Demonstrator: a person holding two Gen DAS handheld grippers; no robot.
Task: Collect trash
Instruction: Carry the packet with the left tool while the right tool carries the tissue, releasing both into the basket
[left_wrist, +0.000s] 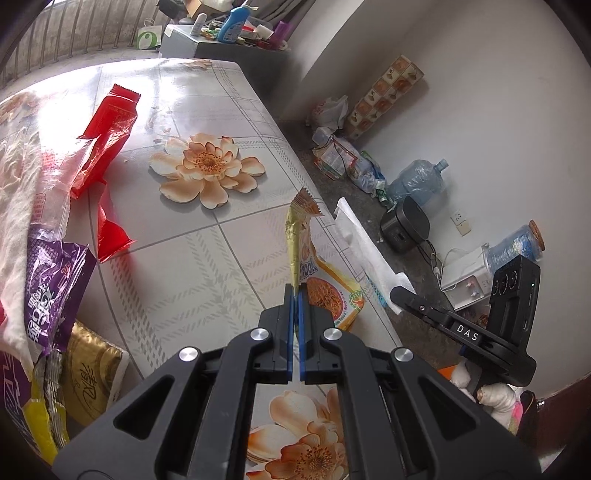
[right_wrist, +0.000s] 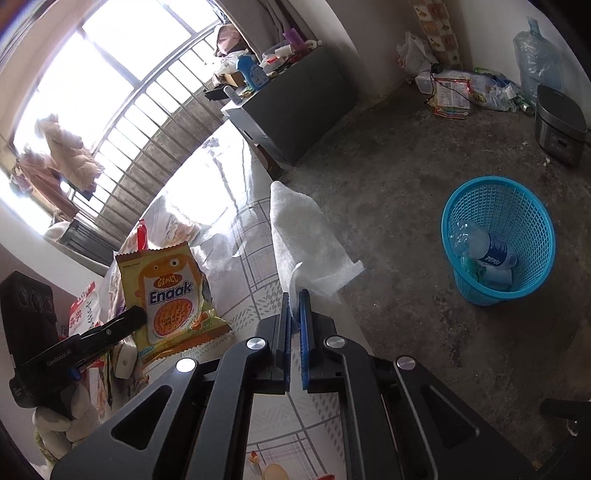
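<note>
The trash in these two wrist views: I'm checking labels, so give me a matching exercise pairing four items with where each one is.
Things:
1. Enaak snack packet
2. white tissue
3. Pepsi bottle
4. red wrapper

Places:
A. lying loose on the table
B. inside the blue basket on the floor
C. pinched in the left gripper
D. pinched in the right gripper

Pairs: 1-C, 2-D, 3-B, 4-A
</note>
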